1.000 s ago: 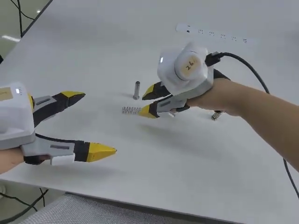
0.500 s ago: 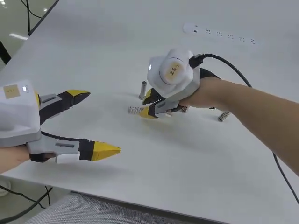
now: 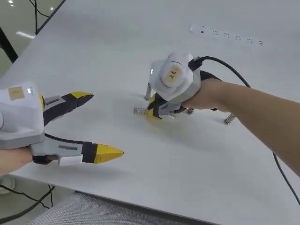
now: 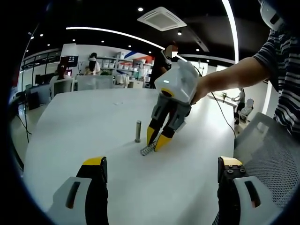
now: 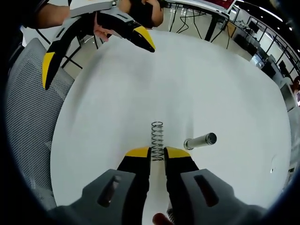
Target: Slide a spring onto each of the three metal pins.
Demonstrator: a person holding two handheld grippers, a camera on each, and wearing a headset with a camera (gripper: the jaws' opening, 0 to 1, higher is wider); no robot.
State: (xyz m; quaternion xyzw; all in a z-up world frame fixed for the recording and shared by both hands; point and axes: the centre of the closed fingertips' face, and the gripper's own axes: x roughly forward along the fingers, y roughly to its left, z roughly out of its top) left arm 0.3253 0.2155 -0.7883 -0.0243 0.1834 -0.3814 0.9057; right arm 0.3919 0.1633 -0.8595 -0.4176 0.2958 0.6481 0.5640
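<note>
The left gripper (image 3: 103, 124) hangs wide open over the worktop's (image 3: 187, 178) near left edge. In the middle, the right gripper (image 3: 151, 112) pinches one end of a spring (image 5: 157, 136); the right gripper view shows this best. A pin (image 4: 138, 131) stands just beside it. The head view shows another spring (image 3: 229, 119) farther right.

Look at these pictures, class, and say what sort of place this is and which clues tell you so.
Most likely an open-plan office or workshop: a long white table with a power strip, a ceiling air vent among recessed lights, and more desks at the back.
</note>
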